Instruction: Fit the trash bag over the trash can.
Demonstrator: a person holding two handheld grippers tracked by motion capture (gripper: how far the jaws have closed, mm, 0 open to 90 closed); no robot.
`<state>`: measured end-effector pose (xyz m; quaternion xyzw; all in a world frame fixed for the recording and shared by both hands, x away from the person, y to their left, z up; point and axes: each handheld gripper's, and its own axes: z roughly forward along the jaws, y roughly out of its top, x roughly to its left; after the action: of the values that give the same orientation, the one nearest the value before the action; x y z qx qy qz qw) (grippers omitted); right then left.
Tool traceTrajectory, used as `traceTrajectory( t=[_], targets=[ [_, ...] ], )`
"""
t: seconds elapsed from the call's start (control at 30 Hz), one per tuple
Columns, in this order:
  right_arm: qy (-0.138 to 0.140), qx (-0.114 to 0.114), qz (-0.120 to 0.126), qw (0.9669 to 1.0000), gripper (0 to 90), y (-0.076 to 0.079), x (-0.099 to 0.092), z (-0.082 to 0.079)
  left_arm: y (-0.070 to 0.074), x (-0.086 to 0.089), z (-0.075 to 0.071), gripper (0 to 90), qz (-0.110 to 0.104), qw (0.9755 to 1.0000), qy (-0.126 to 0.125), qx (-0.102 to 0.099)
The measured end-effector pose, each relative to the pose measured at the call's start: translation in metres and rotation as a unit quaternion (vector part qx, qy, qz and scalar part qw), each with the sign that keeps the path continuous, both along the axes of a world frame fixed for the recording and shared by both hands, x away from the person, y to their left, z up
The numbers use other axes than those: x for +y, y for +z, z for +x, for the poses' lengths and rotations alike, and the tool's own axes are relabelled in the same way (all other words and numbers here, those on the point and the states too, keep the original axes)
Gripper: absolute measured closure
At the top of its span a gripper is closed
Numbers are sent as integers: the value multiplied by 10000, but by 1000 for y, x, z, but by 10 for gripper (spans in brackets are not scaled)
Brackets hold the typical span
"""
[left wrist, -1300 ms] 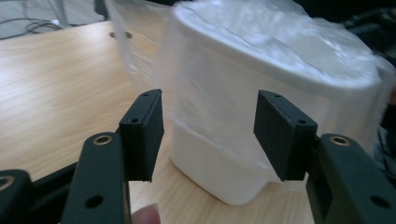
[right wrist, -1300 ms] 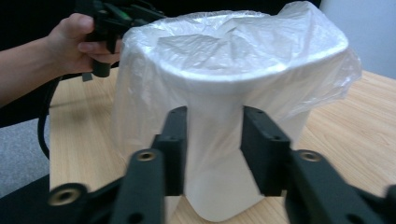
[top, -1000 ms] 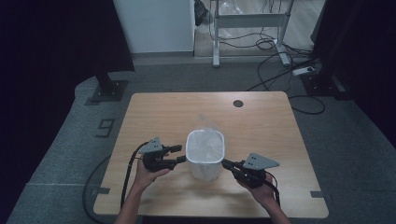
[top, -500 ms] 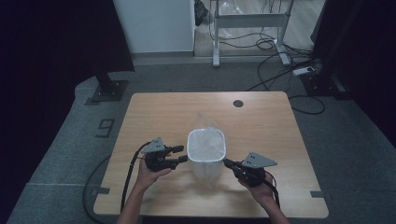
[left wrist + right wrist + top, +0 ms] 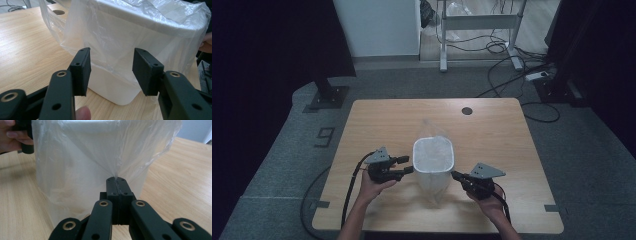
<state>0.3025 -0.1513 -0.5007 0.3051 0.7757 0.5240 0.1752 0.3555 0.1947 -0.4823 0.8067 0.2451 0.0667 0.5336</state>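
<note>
A white plastic bin [image 5: 433, 161] stands on the wooden table [image 5: 387, 120], lined with a clear plastic bag [image 5: 434, 131] that drapes over its rim and down its sides. My left gripper [image 5: 408, 165] sits at the bin's left side, open, its pads [image 5: 80, 72] a little short of the bag [image 5: 117, 37] and touching nothing. On the bin's right side my right gripper [image 5: 456, 175] is shut on a pinch of the bag [image 5: 100, 157], which pulls to a point at the pads [image 5: 116, 181].
A dark round hole [image 5: 467, 110] marks the table's far right part. Cables trail from both grippers over the near edge. Beyond the table, a white panel [image 5: 377, 25], a metal stand [image 5: 477, 22] and floor cables [image 5: 512, 85].
The bin and bag have shifted slightly. Both hands stay nearly where they were.
</note>
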Motion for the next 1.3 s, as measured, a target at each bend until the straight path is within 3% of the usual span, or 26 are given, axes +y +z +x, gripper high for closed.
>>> traceTrajectory(
  t=[1.17,1.2,1.27,1.3],
  targets=[
    [-40,353,-114,9993,890,-15,0,7,-2,-3,0,481,-11,10000,-5,30],
    [-60,332,-85,9994,865,-15,0,6,-2,-3,0,476,14,10000,9,21],
    [-205,254,-87,9994,718,-13,-1,5,-2,-2,0,461,13,10000,21,22],
    [-205,254,-87,9994,718,-13,-1,5,-1,-1,0,461,-16,10000,26,23]
  ],
)
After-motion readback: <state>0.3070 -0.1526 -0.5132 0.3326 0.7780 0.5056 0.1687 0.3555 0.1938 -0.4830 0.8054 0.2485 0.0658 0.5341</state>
